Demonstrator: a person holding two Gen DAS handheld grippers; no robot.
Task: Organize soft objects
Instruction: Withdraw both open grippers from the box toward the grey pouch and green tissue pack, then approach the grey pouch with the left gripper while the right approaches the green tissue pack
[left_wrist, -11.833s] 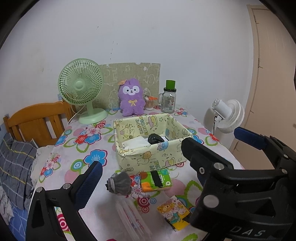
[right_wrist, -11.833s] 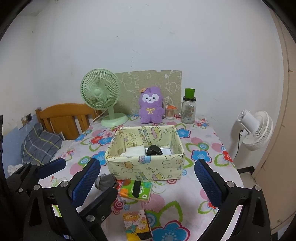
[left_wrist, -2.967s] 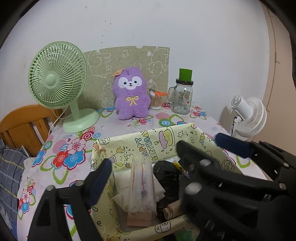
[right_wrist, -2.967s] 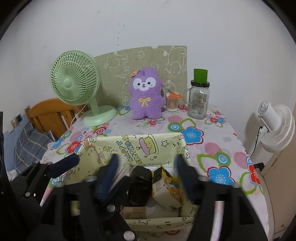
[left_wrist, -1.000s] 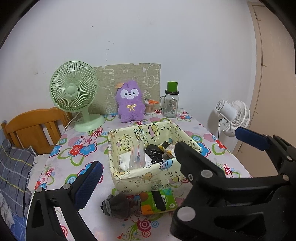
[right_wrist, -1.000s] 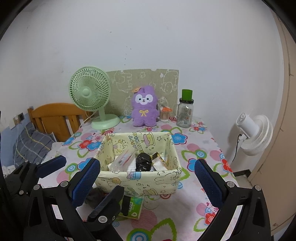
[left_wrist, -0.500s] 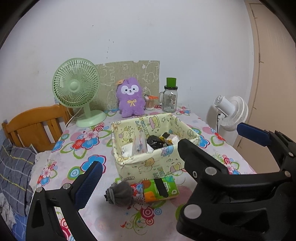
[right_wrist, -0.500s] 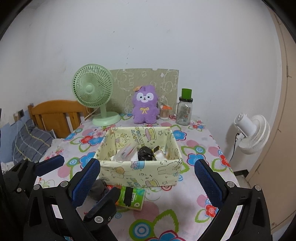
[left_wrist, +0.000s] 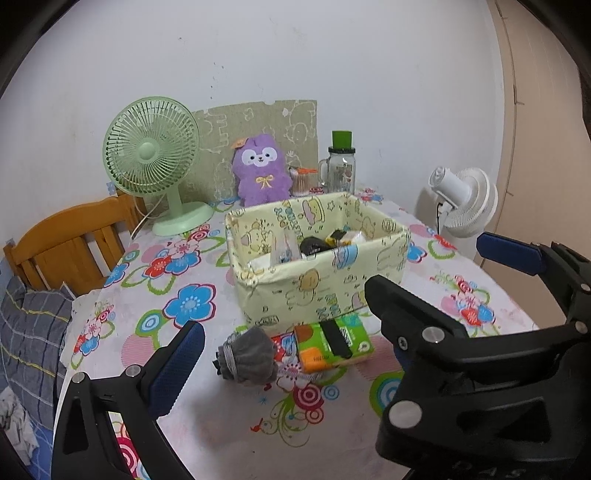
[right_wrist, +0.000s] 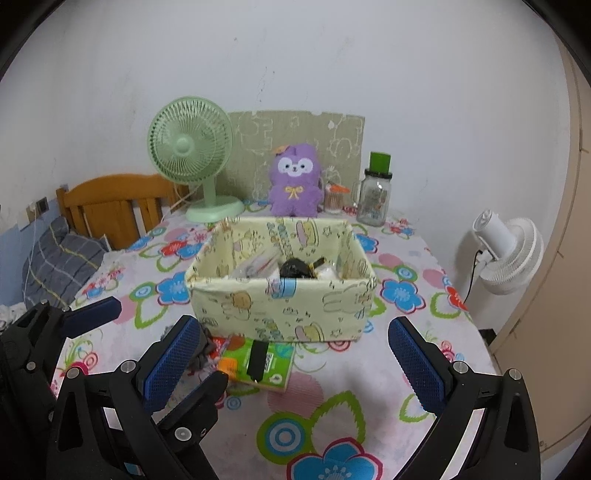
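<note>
- Grey knitted fabric, rolled into a ball (left_wrist: 248, 355), lies on the flowered tablecloth (left_wrist: 192, 413) just in front of the fabric box (left_wrist: 325, 284), at its near left corner. It looks like a pair of socks, but I cannot be sure.
- Beside it on the right, touching or nearly so, lies a green and orange tissue pack (left_wrist: 332, 347), with a black strip across its top.
- I think the grey roll is very light and soft. It will squash when pressed and should not slip, because the knit is rough. The best hold is across its thick middle, not at the loose cuff end on the left.
- The tissue pack is also light and gives a little; its wrapper looks smooth, so a hold across the short sides seems safer.
- The left gripper (left_wrist: 340, 291) hangs over the near table with its blue pads wide apart, holding nothing.
- The right gripper (right_wrist: 295, 362) is also spread wide and empty, pointing at the box.
- Inside the box I see already a clear packet (right_wrist: 255, 266), something black (right_wrist: 295, 268) and something white.
</note>
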